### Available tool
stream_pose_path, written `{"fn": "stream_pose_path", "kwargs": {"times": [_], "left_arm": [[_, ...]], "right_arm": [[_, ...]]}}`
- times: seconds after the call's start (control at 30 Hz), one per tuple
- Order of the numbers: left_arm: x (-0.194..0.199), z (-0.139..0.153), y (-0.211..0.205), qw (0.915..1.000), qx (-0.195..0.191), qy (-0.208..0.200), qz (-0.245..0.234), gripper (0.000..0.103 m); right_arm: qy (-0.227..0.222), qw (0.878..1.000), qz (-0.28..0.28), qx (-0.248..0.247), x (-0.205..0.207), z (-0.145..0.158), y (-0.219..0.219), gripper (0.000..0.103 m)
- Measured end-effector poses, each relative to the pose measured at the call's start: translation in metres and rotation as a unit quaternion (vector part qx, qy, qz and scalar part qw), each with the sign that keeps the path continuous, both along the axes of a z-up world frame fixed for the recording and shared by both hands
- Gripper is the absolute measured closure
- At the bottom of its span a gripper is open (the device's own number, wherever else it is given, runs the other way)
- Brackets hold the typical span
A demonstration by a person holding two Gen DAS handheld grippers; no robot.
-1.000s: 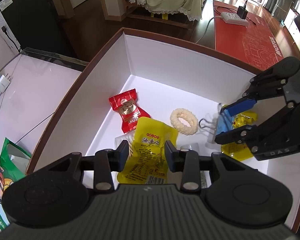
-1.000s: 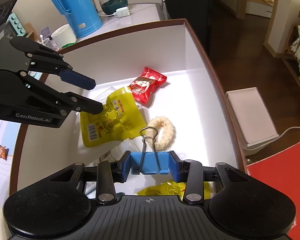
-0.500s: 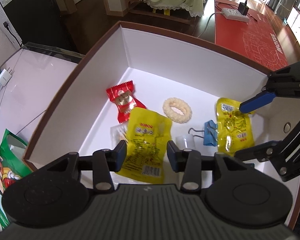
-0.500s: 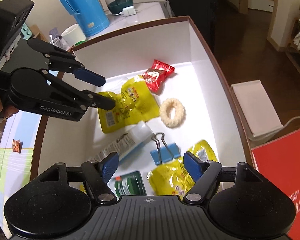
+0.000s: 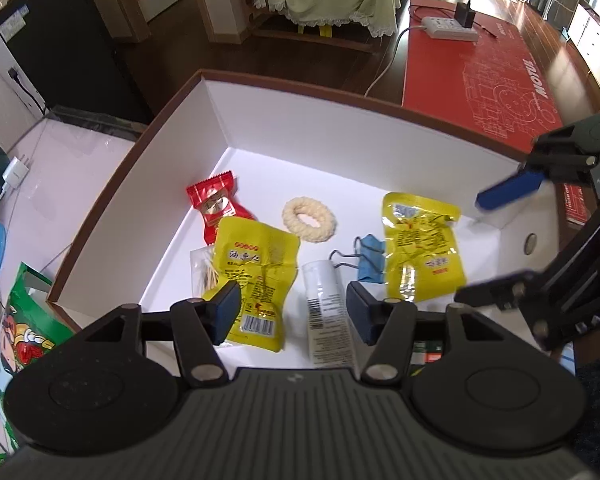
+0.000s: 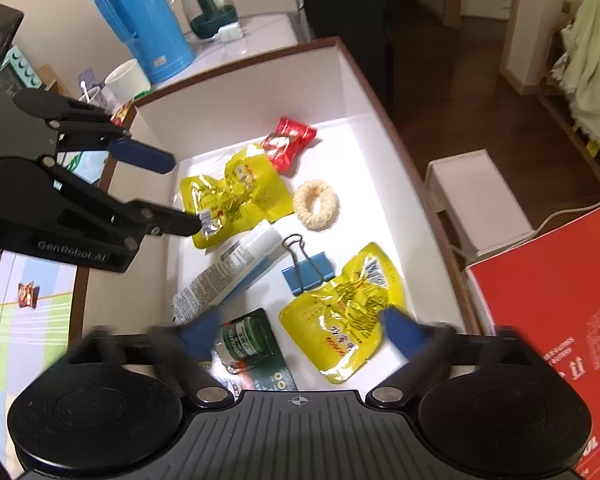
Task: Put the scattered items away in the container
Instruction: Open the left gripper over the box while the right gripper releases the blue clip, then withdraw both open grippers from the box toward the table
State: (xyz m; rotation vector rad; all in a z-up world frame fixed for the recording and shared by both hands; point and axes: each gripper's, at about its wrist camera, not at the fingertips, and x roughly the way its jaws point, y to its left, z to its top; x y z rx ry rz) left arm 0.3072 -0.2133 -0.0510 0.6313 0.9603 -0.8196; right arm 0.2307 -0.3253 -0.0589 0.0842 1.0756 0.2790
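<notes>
2 grippers, left [image 5: 288,312] and right [image 6: 300,330], fingers spread empty above the brown-rimmed box [image 6: 384,100].

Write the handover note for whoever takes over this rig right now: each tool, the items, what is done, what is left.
Left tool: open, empty, above the box.
Right tool: open, empty, over the box.
In the box: blue binder clip, two yellow packets, red candy, ring, tube, green jar.
Left: a small candy on the table.
</notes>
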Motion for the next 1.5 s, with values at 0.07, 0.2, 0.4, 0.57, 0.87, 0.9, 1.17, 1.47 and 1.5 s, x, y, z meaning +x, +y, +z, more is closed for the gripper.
{"fn": "stream_pose_path", "kwargs": {"times": [0.07,0.2,0.4,0.57,0.87,0.9,1.17,1.47,1.5], "left_arm": [[-0.008,0.005,0.000,1.0000,-0.001,-0.010,0.000,0.042],[-0.024,0.016,0.002,0.9996,-0.005,-0.027,0.000,0.038],[-0.049,0.028,0.007,0.9988,-0.009,-0.047,0.002,0.032],[-0.068,0.036,0.016,0.9979,-0.012,-0.063,0.005,0.024],[-0.100,0.054,0.029,0.9962,-0.026,-0.083,0.000,0.022],[-0.104,0.056,0.030,0.9960,-0.028,-0.085,-0.001,0.022],[-0.132,0.066,0.040,0.9947,-0.043,-0.093,-0.004,0.021],[-0.157,0.075,0.064,0.9930,-0.056,-0.104,0.003,0.019],[-0.160,0.076,0.068,0.9928,-0.057,-0.105,0.004,0.019]], "right_arm": [[-0.012,1.000,-0.003,-0.001,-0.007,0.007,0.001,0.004],[-0.019,1.000,-0.005,-0.007,-0.018,0.016,0.004,0.004],[-0.025,0.999,-0.010,-0.024,-0.037,0.025,0.013,0.004],[-0.035,0.999,-0.020,-0.037,-0.054,0.032,0.019,0.004],[-0.056,0.996,-0.044,-0.052,-0.088,0.044,0.029,0.004],[-0.058,0.996,-0.046,-0.053,-0.092,0.045,0.030,0.004],[-0.074,0.993,-0.069,-0.058,-0.121,0.054,0.038,0.004],[-0.100,0.990,-0.076,-0.062,-0.149,0.065,0.056,0.003],[-0.101,0.990,-0.077,-0.061,-0.151,0.066,0.058,0.004]]}}
